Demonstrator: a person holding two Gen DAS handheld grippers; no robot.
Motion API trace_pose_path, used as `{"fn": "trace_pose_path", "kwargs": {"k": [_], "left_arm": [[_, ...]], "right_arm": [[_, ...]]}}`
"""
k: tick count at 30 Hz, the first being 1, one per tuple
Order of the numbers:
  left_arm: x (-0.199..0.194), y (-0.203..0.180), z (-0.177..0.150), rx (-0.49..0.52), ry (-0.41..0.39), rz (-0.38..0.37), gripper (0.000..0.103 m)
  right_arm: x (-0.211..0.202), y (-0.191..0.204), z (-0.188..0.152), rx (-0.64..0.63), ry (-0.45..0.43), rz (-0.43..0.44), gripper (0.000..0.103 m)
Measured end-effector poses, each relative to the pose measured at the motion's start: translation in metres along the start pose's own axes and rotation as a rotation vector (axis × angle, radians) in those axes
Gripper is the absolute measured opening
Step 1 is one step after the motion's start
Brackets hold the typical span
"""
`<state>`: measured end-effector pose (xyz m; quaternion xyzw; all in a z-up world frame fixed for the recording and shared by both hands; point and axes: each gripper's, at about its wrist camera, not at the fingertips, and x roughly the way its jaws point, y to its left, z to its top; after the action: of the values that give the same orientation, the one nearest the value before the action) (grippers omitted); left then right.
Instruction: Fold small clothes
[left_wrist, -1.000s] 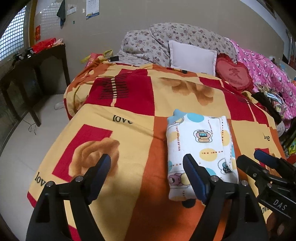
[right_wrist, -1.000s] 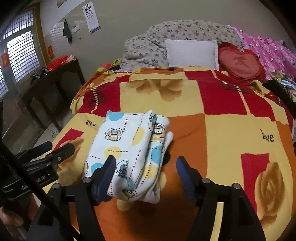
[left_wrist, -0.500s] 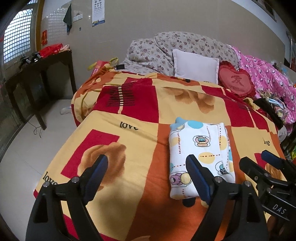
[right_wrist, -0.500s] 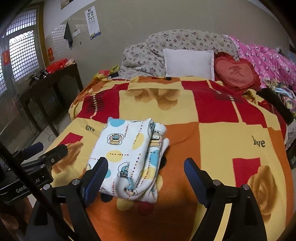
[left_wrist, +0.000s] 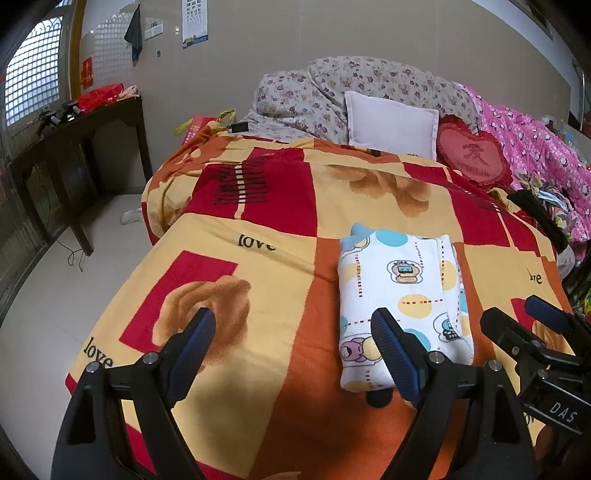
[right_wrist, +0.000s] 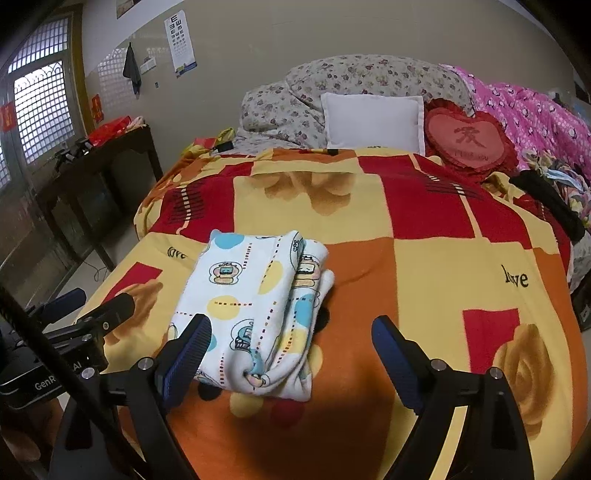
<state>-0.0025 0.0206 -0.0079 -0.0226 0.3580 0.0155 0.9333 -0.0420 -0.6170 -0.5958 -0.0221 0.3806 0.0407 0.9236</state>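
The left gripper (left_wrist: 291, 343) stands wide open with nothing between its jaws, only the bed's blanket (left_wrist: 258, 288) showing in the gap. The right gripper (right_wrist: 291, 350) is likewise spread wide and grips nothing; its jaws have stopped widening. The folded garment (right_wrist: 251, 306), white with cartoon prints and yellow and blue dots, lies flat on the blanket between the two grippers: it sits behind the right finger (left_wrist: 395, 354) of the left gripper and behind the left finger (right_wrist: 188, 347) of the right gripper, touched by neither as far as can be seen. Its long axis runs away from the grippers toward the head of the bed, its rolled fold edge nearest the right gripper. Beyond it lie a white pillow (right_wrist: 373, 122) and a red heart cushion (right_wrist: 465, 138).
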Motion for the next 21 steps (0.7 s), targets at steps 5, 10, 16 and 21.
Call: {"fn": "trace_pose_path", "kwargs": {"k": [5, 10, 16, 21], "left_arm": [[0.0022, -0.0019, -0.0014, 0.001, 0.007, 0.004, 0.085], [0.0051, -0.0035, -0.0025, 0.006, 0.011, 0.008, 0.085], [0.0061, -0.0049, -0.0034, 0.008, 0.012, 0.008, 0.085], [0.0071, -0.0055, -0.0031, 0.009, 0.016, 0.007, 0.085]], "right_arm": [[0.0008, -0.0022, -0.0006, 0.01, 0.007, 0.004, 0.092], [0.004, -0.0036, -0.0023, 0.016, 0.019, 0.004, 0.092], [0.0072, -0.0027, -0.0031, 0.01, 0.029, 0.004, 0.092], [0.0067, -0.0043, -0.0026, 0.015, 0.029, 0.005, 0.092]]}}
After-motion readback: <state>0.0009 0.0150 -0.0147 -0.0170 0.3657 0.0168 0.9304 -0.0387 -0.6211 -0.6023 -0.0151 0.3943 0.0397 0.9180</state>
